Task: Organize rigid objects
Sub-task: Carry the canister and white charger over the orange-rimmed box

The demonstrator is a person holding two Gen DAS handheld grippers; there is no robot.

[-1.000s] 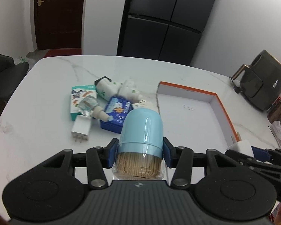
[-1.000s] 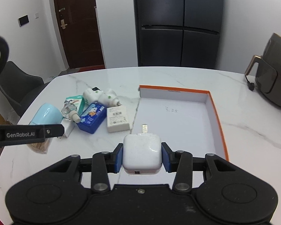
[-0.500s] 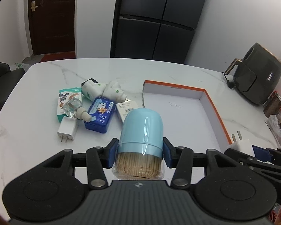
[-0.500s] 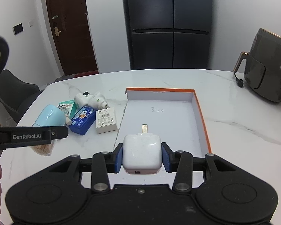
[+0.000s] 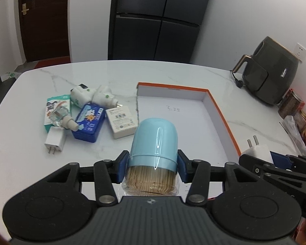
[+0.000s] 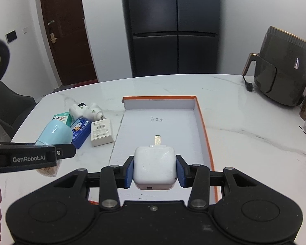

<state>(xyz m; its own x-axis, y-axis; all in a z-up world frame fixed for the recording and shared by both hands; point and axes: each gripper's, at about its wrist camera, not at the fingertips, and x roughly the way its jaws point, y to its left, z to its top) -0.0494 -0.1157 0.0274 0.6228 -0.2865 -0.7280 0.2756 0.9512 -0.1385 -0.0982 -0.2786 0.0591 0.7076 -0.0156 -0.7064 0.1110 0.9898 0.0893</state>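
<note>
In the left wrist view, the left gripper (image 5: 153, 168) has its jaws clamped on the light blue toothpick holder (image 5: 155, 140), which lies between the pads with its domed top pointing away, over the near left corner of the orange-rimmed box (image 5: 222, 120). Compared with half a second ago, the table (image 5: 26, 106) clutter and box sit lower and nearer in frame. The gripper points level across the table.

In the right wrist view, the right gripper (image 6: 154, 171) has its jaws shut on the white charger (image 6: 154, 168), prongs pointing away, above the box's near end. The box has drawn closer beneath it since the earlier frame. The left gripper reaches in from the left.
</note>
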